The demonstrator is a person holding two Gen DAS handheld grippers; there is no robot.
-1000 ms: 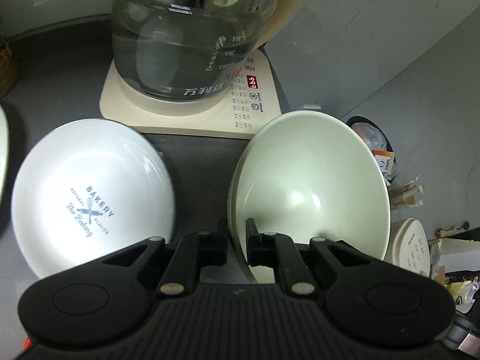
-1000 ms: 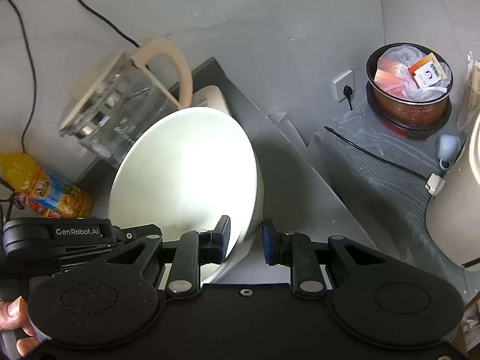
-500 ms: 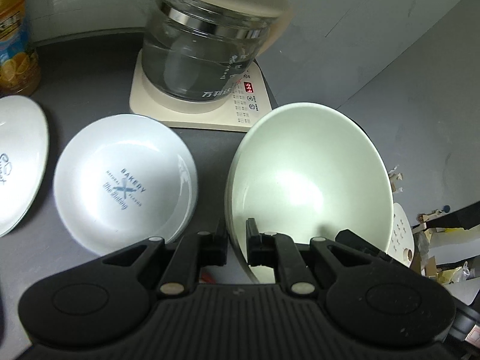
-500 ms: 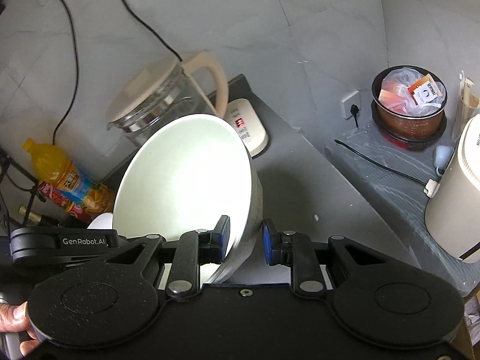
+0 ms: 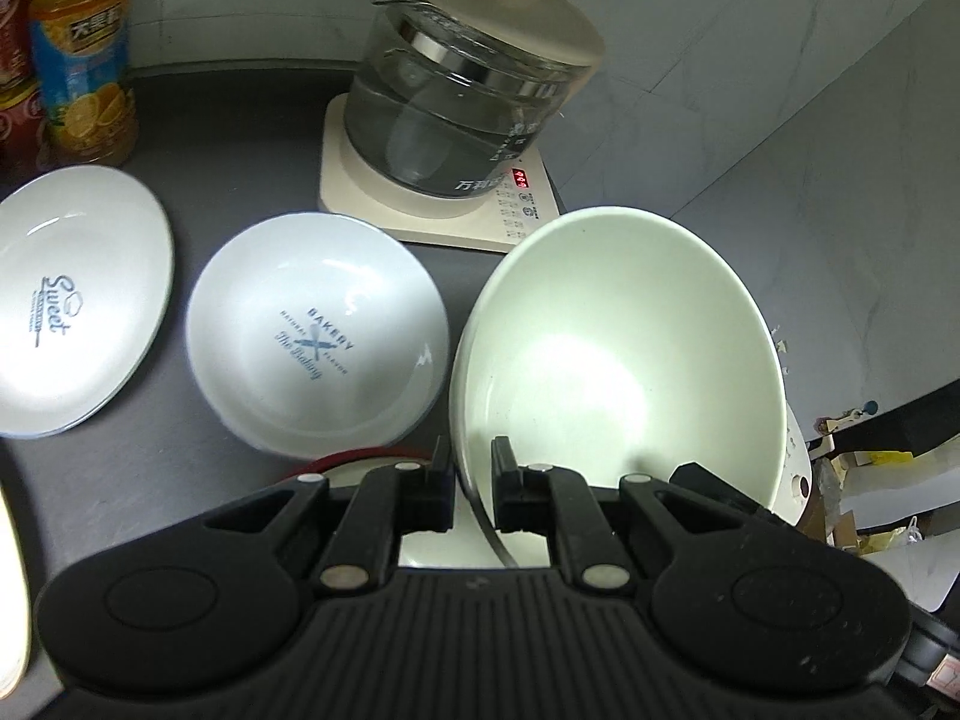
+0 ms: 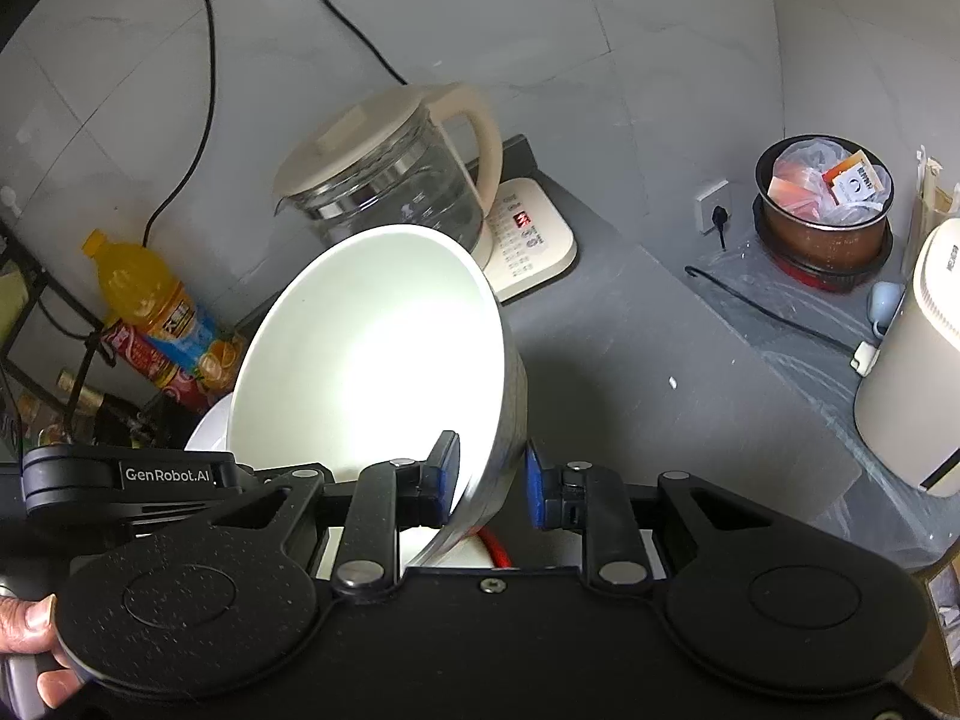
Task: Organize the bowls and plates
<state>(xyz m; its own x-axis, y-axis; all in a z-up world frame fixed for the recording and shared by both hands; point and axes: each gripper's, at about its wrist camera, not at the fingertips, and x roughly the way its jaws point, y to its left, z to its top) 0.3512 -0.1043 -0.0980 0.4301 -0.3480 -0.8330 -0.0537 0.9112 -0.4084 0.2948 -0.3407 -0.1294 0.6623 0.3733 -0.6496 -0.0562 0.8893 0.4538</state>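
A pale green bowl (image 5: 600,360) hangs tilted above the dark counter, held by both grippers. My left gripper (image 5: 471,480) is shut on the bowl's near rim, one finger inside and one outside. In the right wrist view the same bowl (image 6: 372,360) has its wall pinched between the blue pads of my right gripper (image 6: 489,480). On the counter lie a white "BAKERY" plate (image 5: 318,330) and a white "Sweet" plate (image 5: 72,300) to the left of the bowl. Under the bowl a red-rimmed white dish (image 5: 360,459) shows partly.
A glass kettle (image 5: 468,102) on its cream base (image 5: 420,210) stands behind the bowl. An orange juice bottle (image 5: 84,60) and red cans are at the back left. Lower right are a lined bin (image 6: 822,198), a black cable (image 6: 774,312) and a white appliance (image 6: 912,372). A hand (image 6: 30,630) holds the left gripper.
Both grippers have risen and drawn back from the kettle with the bowl between them. The kettle looks smaller, and the "Sweet" plate and the bottles have come into view.
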